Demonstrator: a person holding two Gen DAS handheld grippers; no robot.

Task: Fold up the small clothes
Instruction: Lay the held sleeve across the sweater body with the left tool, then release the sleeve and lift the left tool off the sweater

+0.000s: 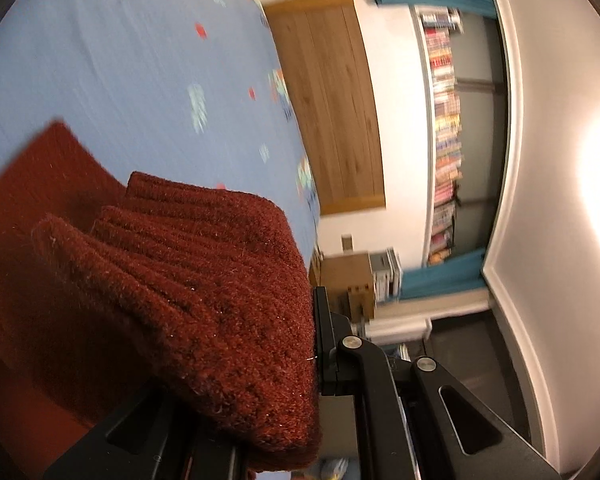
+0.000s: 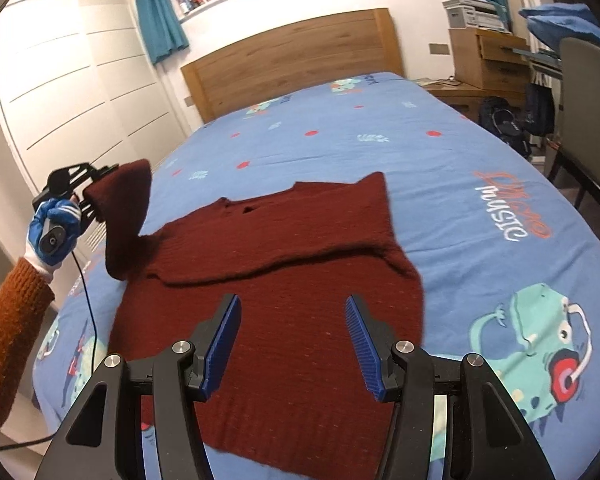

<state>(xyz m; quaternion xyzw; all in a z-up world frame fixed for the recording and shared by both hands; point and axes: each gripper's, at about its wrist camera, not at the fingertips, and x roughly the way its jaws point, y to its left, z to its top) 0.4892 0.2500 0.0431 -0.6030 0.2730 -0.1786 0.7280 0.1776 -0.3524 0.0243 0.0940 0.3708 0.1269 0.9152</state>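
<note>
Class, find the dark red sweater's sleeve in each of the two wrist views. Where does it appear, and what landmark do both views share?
Left wrist view: the sleeve fills the lower left, bunched and clamped in the left tool.
Right wrist view: it hangs raised at the left edge, leading down to the sweater spread on the bed; the right tool is open above it.
Shared landmark: the wooden headboard.

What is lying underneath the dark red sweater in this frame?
The sweater rests on the blue printed bedsheet; whatever print lies beneath it is covered. One sleeve is lifted off the bed, clamped in the left gripper.
</note>
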